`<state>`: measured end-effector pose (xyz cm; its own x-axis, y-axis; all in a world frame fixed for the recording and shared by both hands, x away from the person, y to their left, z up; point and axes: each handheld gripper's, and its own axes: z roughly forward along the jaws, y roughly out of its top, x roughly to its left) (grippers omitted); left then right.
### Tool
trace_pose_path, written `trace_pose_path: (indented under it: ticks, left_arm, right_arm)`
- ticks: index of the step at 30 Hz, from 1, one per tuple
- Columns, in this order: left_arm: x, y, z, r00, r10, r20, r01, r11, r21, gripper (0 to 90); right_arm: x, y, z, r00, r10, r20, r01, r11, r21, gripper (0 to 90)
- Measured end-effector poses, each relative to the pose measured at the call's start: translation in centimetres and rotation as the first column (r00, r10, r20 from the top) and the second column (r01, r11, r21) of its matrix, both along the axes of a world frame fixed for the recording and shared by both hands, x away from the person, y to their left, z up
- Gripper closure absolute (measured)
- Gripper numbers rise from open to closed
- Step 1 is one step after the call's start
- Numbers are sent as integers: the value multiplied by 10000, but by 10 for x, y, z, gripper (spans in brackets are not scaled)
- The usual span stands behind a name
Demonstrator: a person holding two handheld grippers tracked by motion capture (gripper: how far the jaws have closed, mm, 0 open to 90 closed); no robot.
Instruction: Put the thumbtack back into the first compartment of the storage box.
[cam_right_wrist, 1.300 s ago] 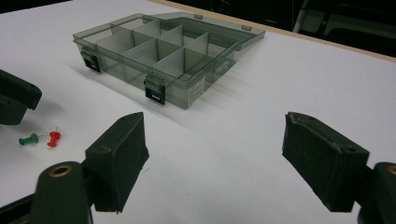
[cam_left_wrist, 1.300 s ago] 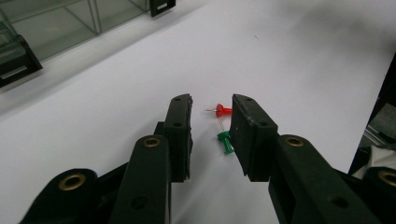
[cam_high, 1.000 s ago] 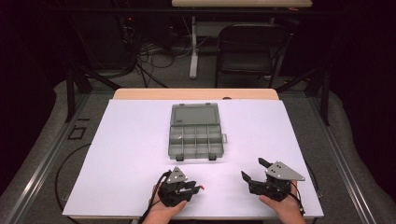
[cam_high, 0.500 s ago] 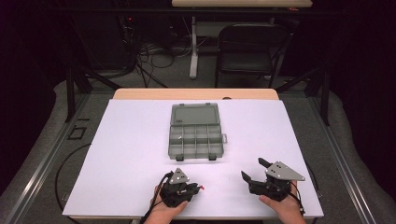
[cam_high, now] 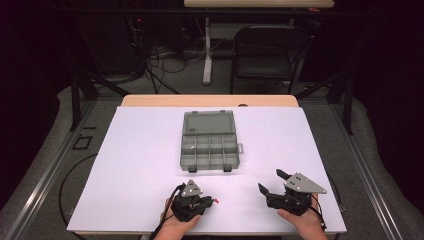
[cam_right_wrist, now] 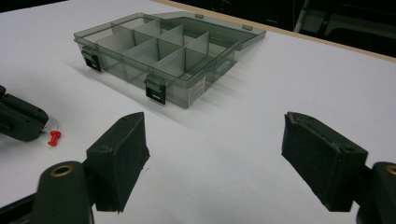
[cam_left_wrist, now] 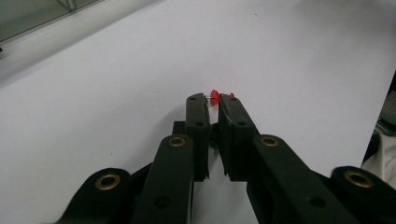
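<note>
Worktop: white sheet over a wooden top, the wood showing as a strip along the far edge.

Item 1. Compartment box, grey translucent plastic, lying midway across the worktop, nearer the far edge than the near one. Lid thrown fully open and flat on the sheet toward the far edge. The tray is split by partitions into two rows of cells. Two dark latches hang on its near wall, and a small tab sticks out from its right side. From the right claw's view the cells that can be seen into look bare down to the floor; the far cells are partly hidden by partitions, so their contents cannot be told.

Item 2. Red push pin, at the near edge of the worktop, left of centre, well apart from the box. From the left claw's view its red head shows at the jaw tips, metal shaft lying crosswise against the left jaw tip. The right claw's view shows the same pin on the sheet just beside the left claw's tip.

Item 3. Left claw, held in a hand at the near edge, jaws narrowed to a slim gap at the pin; whether they actually grip it cannot be told.

Item 4. Right claw, held in a hand toward the near right corner, jaws spread wide, holding nothing, aimed at the box.
</note>
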<state>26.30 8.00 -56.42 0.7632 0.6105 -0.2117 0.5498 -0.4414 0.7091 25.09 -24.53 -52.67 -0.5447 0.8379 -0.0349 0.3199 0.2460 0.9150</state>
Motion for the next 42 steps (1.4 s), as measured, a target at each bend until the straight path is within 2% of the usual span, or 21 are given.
trace_pose_path:
  ticks: [15,21,29,36,42]
  left_arm:
    - [1,1,1,9999,32,-97,-32,10000,-50,831]
    - [3,4,4,9999,145,12,-145,9998,-157,831]
    - [8,13,11,9984,536,193,-528,9977,-415,830]
    - [14,24,19,9940,1022,379,-994,9926,-703,830]
    - [25,33,24,9896,1337,522,-1301,9892,-682,830]
  right_arm:
    - [0,0,0,10000,1,37,-1,10000,-25,218]
    - [0,0,0,10000,-2,47,2,10000,-8,218]
    - [0,0,0,10000,-2,57,2,10000,6,218]
    - [0,0,0,10000,-7,44,7,10000,3,218]
    - [1,0,-1,10000,-2,4,2,10000,-21,218]
